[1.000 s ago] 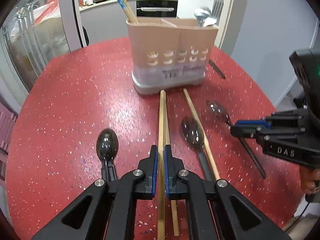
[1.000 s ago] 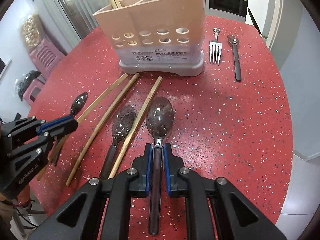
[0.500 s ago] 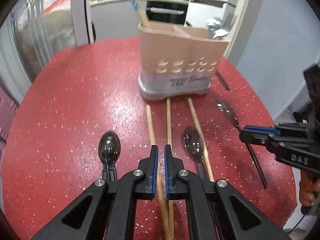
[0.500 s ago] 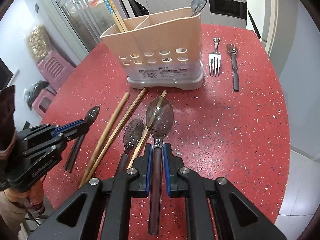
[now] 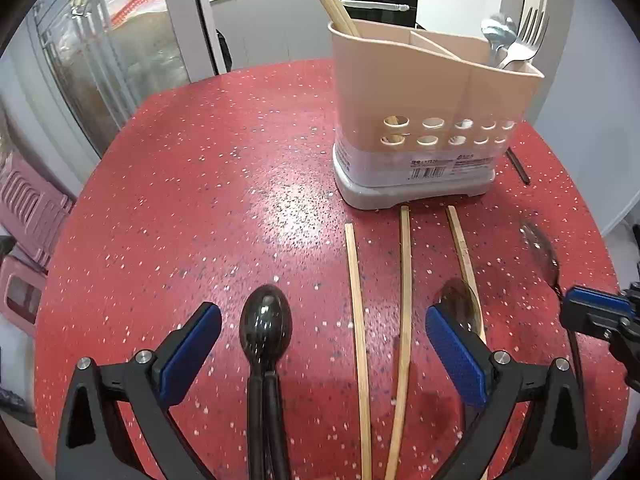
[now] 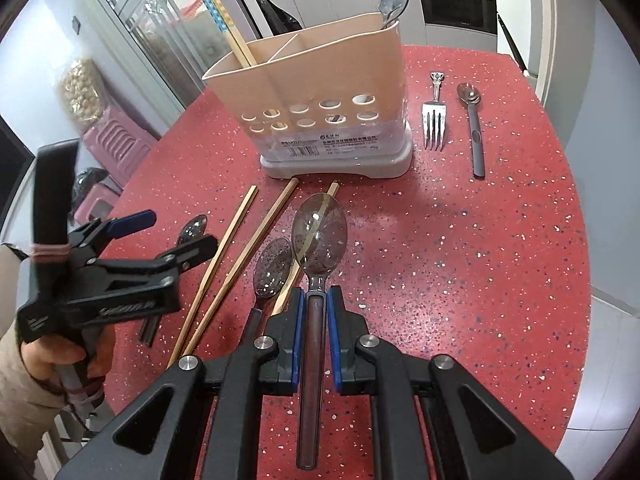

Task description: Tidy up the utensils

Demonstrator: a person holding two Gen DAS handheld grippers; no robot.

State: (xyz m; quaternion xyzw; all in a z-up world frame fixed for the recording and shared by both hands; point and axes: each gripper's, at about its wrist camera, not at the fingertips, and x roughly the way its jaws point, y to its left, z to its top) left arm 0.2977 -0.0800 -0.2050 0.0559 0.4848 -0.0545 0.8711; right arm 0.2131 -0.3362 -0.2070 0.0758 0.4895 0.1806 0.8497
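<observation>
A: Left wrist view: left claw (image 5: 322, 342) wide, jaws just opened, gripping nothing. Black spoon (image 5: 265, 326) lies between the pads, handle running back under the claw, bowl toward the caddy (image 5: 432, 120).
B: Chopsticks (image 5: 358, 320)?
A: Just right of the spoon, flat, same long axis. Left claw is nearer both.
B: Right claw (image 6: 316, 338)?
A: Narrow, clamped on a clear spoon (image 6: 319, 236), raised off the red speckled tabletop (image 6: 460, 260). Kitchen behind.
</observation>
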